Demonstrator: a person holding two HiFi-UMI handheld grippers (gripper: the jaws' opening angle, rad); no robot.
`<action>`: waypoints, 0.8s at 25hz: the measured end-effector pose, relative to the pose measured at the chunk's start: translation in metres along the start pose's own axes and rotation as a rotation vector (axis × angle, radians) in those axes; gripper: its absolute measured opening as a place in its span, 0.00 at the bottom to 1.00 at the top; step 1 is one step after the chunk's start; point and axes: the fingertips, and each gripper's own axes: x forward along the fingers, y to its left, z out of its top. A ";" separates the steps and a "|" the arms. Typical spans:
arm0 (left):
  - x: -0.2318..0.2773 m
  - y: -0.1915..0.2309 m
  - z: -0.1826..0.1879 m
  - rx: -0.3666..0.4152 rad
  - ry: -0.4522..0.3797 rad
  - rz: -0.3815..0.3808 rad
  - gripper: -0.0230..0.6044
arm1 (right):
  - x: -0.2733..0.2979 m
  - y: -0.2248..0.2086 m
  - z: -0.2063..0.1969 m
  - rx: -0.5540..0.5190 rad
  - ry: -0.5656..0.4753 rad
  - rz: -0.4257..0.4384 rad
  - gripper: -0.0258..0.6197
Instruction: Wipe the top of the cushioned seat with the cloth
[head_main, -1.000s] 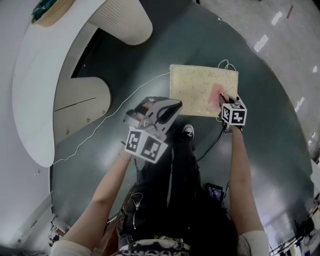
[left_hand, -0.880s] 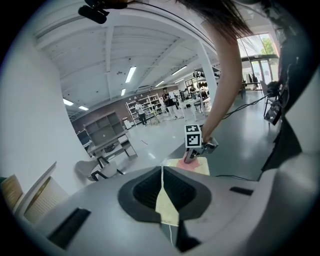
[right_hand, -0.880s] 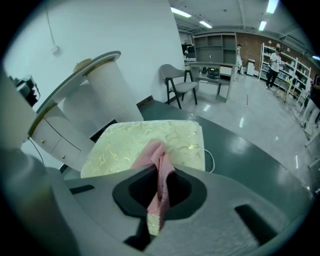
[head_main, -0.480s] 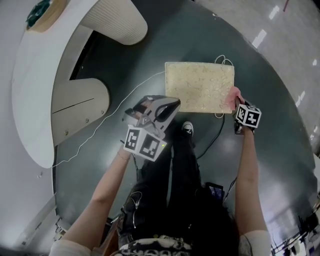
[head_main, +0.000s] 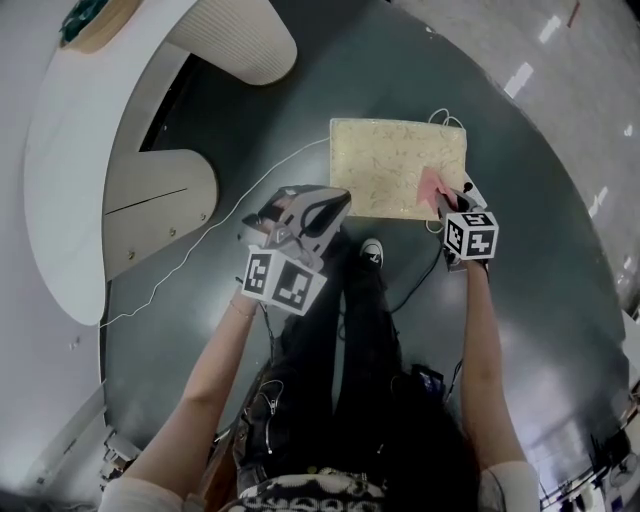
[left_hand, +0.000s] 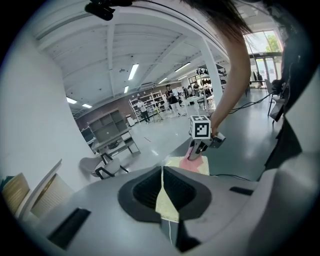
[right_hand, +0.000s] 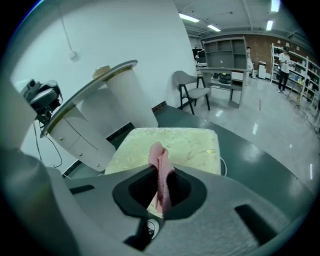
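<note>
Head view: a pale yellow seat (head_main: 390, 160) stands on a dark floor (head_main: 520, 260). The right gripper (head_main: 447, 203) is at the seat's near right corner. It pinches a pink cloth (head_main: 431, 186), which lies on the seat top just ahead of its fingers. The left gripper (head_main: 325, 208) hangs by the seat's near left corner, well apart from the cloth. Left gripper view: its fingers are pressed together with nothing between them, and the seat and cloth show beyond. Right gripper view: the fingers clamp the cloth, which stands up in a fold between them, above the seat's near edge.
</note>
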 end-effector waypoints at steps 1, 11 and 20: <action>-0.002 0.000 -0.001 -0.003 0.003 0.006 0.06 | 0.005 0.017 0.001 -0.019 0.002 0.033 0.05; -0.025 -0.004 -0.026 -0.041 0.037 0.045 0.06 | 0.060 0.157 -0.024 -0.145 0.076 0.272 0.05; -0.041 -0.010 -0.045 -0.074 0.056 0.060 0.06 | 0.088 0.186 -0.053 -0.180 0.152 0.288 0.05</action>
